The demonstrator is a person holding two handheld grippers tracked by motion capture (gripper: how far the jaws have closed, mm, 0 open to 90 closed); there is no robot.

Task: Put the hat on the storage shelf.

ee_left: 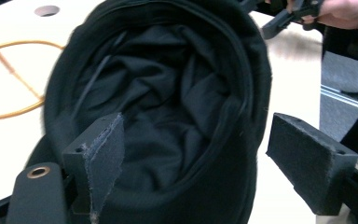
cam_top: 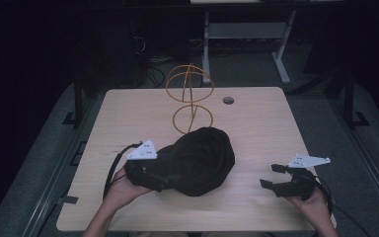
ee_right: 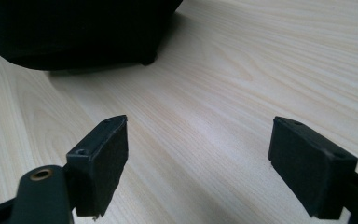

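Note:
A black cloth hat (cam_top: 202, 158) lies in the middle of the wooden table (cam_top: 256, 123); its opening faces my left gripper (cam_top: 168, 180). In the left gripper view, the hat (ee_left: 168, 93) shows its dark lining. My left gripper (ee_left: 200, 144) is open and straddles the rim, with one jaw inside the hat and the other outside it. My right gripper (cam_top: 270, 176) is held open near the table's front right, apart from the hat. In the right gripper view, bare wood lies between the jaws of my right gripper (ee_right: 198, 140), and the hat (ee_right: 74, 32) sits farther off.
An orange wire stand (cam_top: 190, 96), a wire ball on a ring base, stands just behind the hat; its ring (ee_left: 9, 79) also appears in the left gripper view. A round hole (cam_top: 228, 100) is in the table's back edge area. Desk legs and cables are on the floor beyond.

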